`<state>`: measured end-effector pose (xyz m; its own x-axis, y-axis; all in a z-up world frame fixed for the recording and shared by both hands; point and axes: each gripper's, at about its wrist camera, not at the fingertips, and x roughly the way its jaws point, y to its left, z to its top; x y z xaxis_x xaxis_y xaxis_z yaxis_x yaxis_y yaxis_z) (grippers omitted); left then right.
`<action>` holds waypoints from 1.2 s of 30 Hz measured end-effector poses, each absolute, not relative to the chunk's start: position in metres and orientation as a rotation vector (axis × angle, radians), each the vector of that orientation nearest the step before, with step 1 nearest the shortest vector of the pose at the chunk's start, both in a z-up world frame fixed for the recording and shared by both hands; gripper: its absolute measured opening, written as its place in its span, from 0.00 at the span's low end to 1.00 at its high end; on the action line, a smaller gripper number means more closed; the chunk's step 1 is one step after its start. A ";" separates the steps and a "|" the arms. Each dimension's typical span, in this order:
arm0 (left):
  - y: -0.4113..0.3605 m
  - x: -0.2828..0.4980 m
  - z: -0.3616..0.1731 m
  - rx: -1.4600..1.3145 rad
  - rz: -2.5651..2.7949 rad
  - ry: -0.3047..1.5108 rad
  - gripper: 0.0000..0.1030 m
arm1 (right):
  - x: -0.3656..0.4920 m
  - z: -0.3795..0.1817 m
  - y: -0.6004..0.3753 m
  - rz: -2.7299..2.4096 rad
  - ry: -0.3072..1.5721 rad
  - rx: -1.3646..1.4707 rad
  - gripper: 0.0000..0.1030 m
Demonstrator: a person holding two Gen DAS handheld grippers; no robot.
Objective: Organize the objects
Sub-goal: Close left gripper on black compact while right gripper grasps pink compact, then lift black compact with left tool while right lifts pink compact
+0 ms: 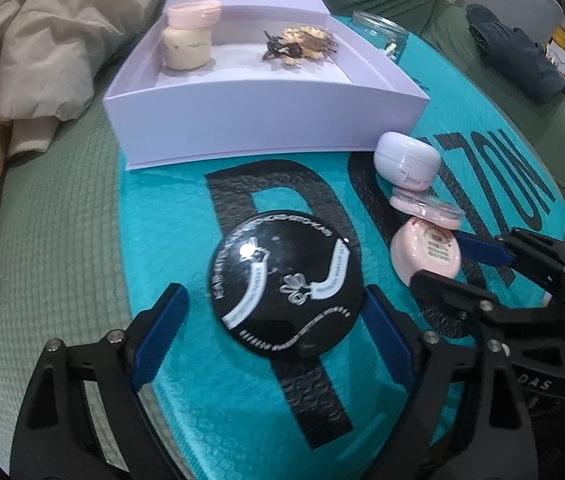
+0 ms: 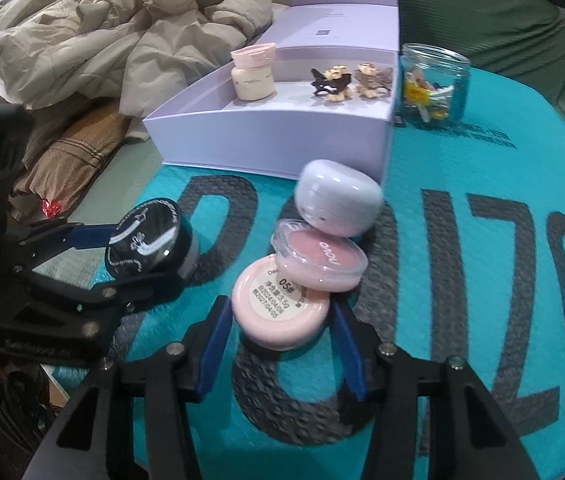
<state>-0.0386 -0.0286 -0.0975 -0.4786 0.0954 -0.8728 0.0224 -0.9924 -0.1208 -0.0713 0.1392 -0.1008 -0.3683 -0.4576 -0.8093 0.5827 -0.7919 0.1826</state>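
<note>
A black round powder jar (image 1: 286,292) lies on the teal mailer (image 1: 170,216). My left gripper (image 1: 272,300) is open and straddles it, with a small gap on the left side. In the right wrist view, a pink compact (image 2: 282,312) lies label-up between the blue pads of my open right gripper (image 2: 280,312), which sit close to its sides. A clear-lidded blush pot (image 2: 318,260) leans on that compact, and a pale earbud case (image 2: 338,204) sits behind it. The open lavender box (image 1: 266,120) holds a cream jar (image 1: 186,44) and hair clips (image 1: 302,46).
A glass jar (image 2: 434,80) of small colourful items stands right of the box. A beige jacket (image 2: 102,40) is heaped to the left on the green bedding (image 1: 62,220). A dark cloth (image 1: 518,56) lies at the far right.
</note>
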 end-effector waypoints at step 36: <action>0.028 -0.053 -0.092 -1.608 2.602 -0.058 0.65 | -0.051 -0.101 0.193 -2.284 0.042 1.199 0.50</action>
